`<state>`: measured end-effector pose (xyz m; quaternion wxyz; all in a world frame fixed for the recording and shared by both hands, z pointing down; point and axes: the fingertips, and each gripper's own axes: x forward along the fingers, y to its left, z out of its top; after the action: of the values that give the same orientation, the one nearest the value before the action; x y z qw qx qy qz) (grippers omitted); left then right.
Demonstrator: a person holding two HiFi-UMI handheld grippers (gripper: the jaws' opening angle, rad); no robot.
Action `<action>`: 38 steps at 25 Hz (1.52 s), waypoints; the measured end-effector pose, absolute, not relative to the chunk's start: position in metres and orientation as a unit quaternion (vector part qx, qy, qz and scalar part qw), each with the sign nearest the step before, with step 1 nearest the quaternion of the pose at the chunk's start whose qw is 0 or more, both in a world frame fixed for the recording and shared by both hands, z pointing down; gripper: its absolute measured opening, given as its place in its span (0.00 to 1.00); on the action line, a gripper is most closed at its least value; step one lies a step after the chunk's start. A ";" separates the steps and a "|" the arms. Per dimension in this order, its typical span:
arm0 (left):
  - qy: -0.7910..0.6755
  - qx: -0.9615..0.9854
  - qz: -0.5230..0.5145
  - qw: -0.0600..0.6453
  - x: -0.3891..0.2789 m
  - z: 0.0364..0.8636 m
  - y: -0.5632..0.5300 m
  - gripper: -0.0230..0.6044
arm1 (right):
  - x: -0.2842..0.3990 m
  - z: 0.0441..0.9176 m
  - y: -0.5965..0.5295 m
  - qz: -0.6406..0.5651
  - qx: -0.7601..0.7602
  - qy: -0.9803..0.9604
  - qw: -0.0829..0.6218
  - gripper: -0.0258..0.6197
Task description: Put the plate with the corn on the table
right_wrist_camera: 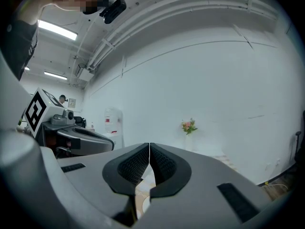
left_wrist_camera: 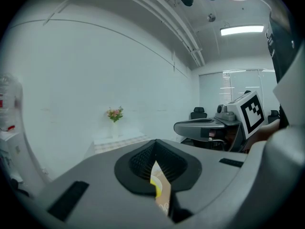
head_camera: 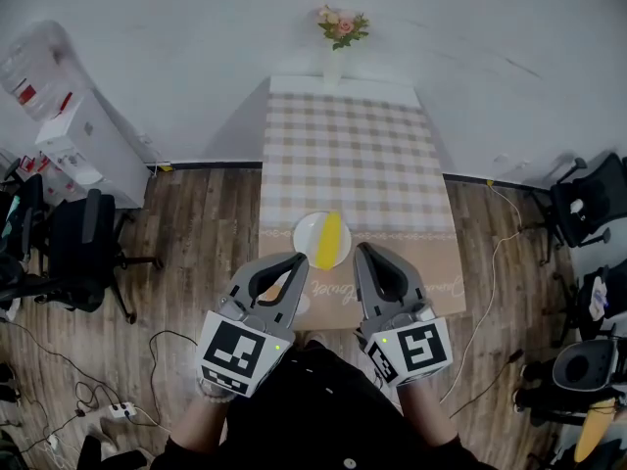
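A white plate [head_camera: 307, 234] with a yellow corn cob [head_camera: 330, 240] lying across it rests on the checked tablecloth of the table [head_camera: 343, 145], near the table's front end. My left gripper [head_camera: 297, 259] hovers just in front of the plate's left side, jaws shut and empty. My right gripper [head_camera: 363, 251] is level with it at the plate's right, also shut with nothing between its pads. In the left gripper view, a sliver of corn [left_wrist_camera: 155, 184] shows below the closed left gripper [left_wrist_camera: 155, 151]. The right gripper view shows the right gripper [right_wrist_camera: 149, 149] with its pads touching.
A vase of pink flowers [head_camera: 338, 35] stands at the table's far end by the white wall. A black office chair [head_camera: 83, 248] and white cabinet [head_camera: 93, 145] are at the left. More chairs [head_camera: 588, 204] are at the right. Cables [head_camera: 108, 399] lie on the wooden floor.
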<state>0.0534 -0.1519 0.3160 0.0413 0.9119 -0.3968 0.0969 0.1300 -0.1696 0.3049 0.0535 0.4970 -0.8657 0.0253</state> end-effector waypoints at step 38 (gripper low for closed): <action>-0.387 0.917 0.080 0.047 0.017 0.326 -0.157 0.06 | 0.091 0.316 -0.175 0.029 0.496 -0.865 0.069 0.10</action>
<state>0.0172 -0.1572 0.3262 0.0465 0.9174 -0.3870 0.0800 0.0907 -0.1751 0.3164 0.0688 0.4963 -0.8649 0.0289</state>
